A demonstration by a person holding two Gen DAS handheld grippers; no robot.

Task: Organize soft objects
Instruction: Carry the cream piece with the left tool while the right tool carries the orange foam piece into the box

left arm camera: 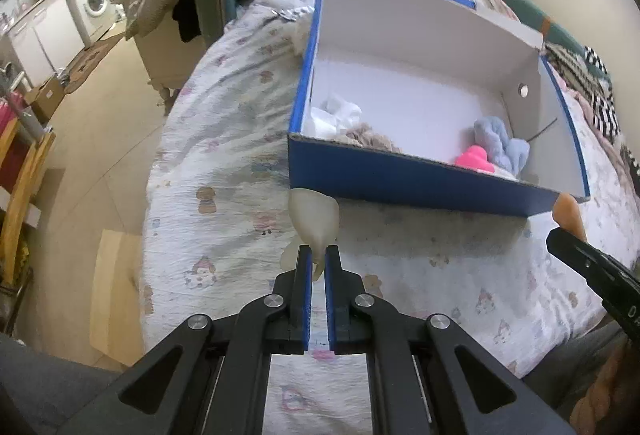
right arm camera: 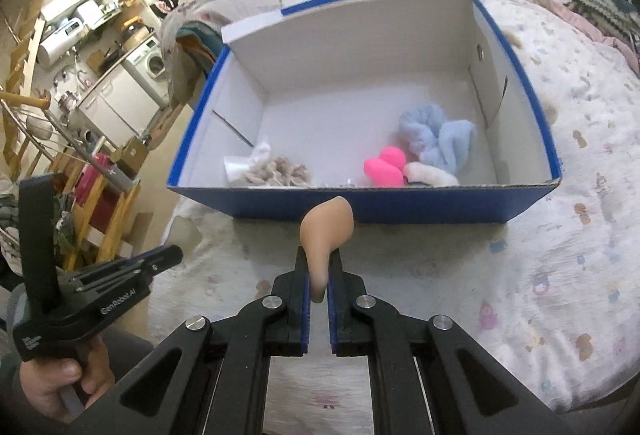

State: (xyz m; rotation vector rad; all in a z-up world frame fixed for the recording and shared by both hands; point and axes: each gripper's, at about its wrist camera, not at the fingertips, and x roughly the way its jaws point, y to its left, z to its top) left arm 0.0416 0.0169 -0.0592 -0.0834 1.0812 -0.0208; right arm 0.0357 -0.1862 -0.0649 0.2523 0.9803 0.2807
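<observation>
1. Left tongs [left arm camera: 318, 253] are closed on a pale soft piece [left arm camera: 314, 219], held above the bed [left arm camera: 224, 171].
2. Right tongs [right arm camera: 319, 263] are closed on a peach soft piece [right arm camera: 326, 231].
3. Both pieces hang just in front of the blue box [right arm camera: 400, 201].
4. Inside the box lie a pink toy [right arm camera: 386, 165], a light blue cloth [right arm camera: 438, 139] and a beige yarn bundle [right arm camera: 276, 173].

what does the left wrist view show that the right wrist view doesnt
Only the left wrist view: the left gripper shut on a pale translucent soft piece.
Only the right wrist view: the right gripper shut on a peach soft piece, a white fuzzy item in the box, and the hand holding the other gripper.
Both: the blue box, the pink item, the light blue fluffy item and the printed bedspread.
</observation>
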